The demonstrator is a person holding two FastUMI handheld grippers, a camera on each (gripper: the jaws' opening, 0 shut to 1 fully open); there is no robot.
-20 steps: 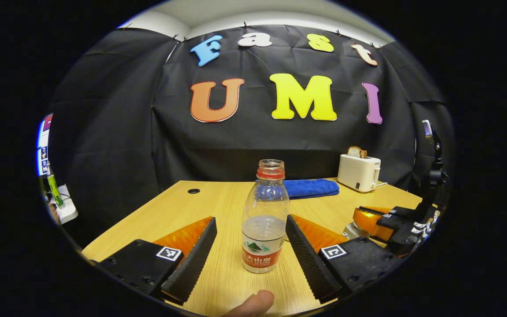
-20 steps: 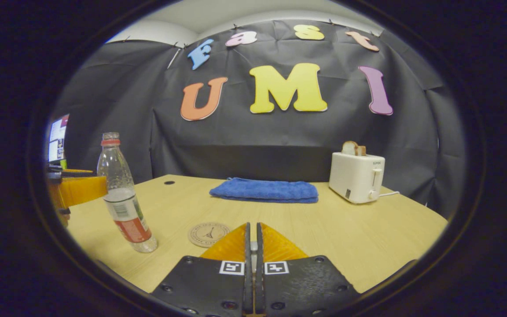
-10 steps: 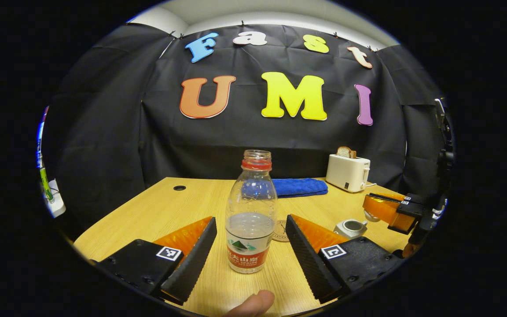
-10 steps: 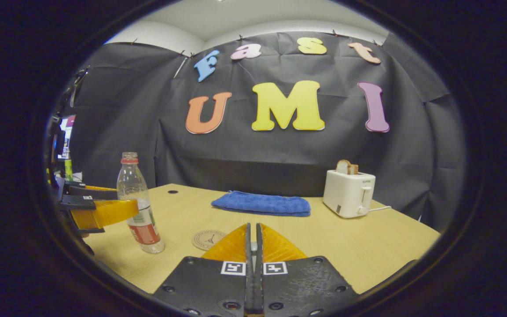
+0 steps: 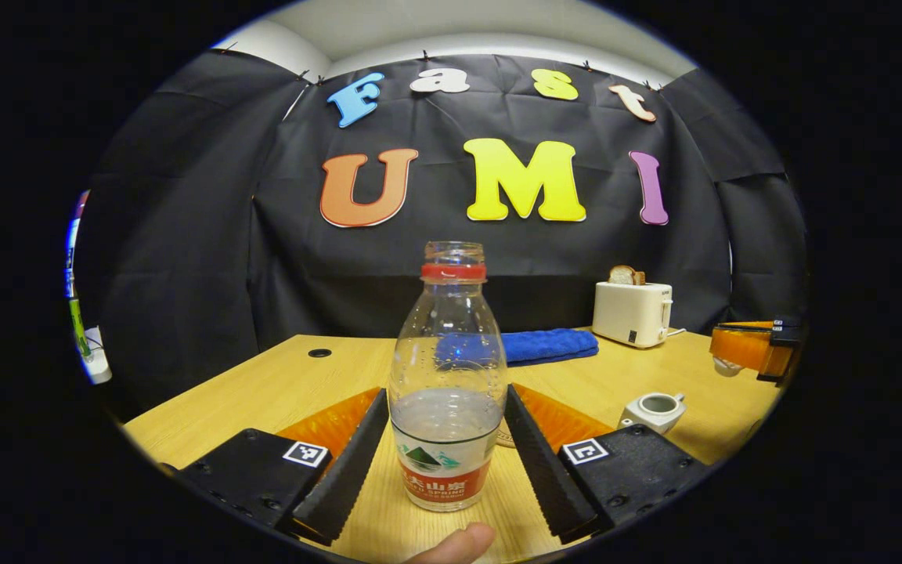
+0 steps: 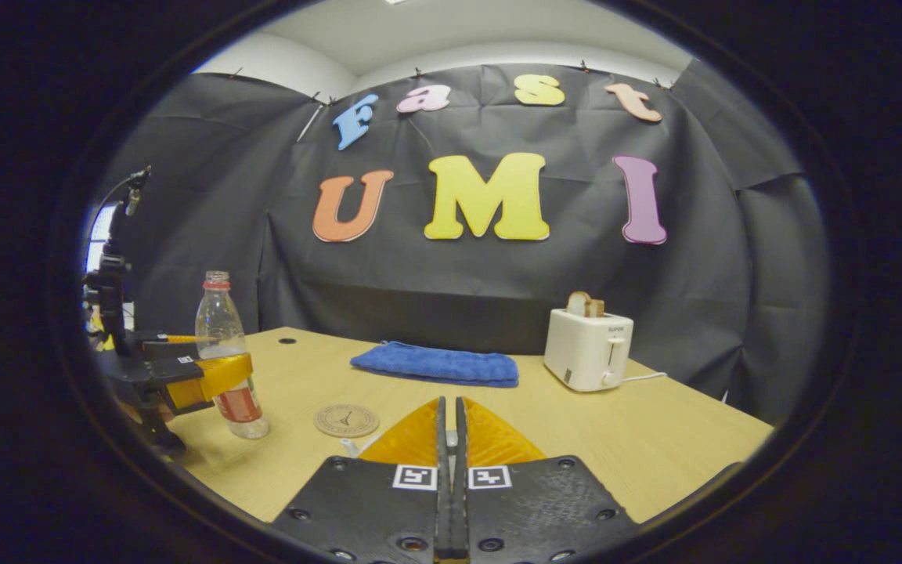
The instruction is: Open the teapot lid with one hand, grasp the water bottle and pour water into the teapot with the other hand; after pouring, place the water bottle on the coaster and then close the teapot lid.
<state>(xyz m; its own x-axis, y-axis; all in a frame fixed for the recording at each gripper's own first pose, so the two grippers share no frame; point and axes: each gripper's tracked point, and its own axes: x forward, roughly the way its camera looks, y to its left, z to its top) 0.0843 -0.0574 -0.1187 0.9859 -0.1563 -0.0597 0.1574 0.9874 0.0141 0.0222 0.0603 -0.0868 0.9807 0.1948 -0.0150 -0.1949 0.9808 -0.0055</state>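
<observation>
The water bottle [image 5: 447, 384] stands upright on the wooden table [image 5: 302, 376], uncapped and roughly half full, its long axis vertical and dead ahead at twelve o'clock between the fingers of the left gripper [image 5: 446, 439]. The two fingers flank its labelled lower body closely and look to be touching or nearly touching the sides; I cannot tell whether they press yet. In the right gripper view that same bottle [image 6: 225, 360] sits at nine o'clock with the left gripper [image 6: 185, 376] around it, so the left hand is plainly the nearer one for the grasp.

The small white teapot [image 5: 652, 409], lid off and mouth showing, lies at about three o'clock from the bottle. The round coaster [image 6: 346, 420] rests on the table between bottle and teapot. The right gripper [image 6: 451, 439] has its fingers drawn together (a pale sliver peeps between them, probably the lid, though I cannot confirm it). Farther back sit a blue cloth [image 6: 435, 365] and a toaster [image 6: 587, 349].
</observation>
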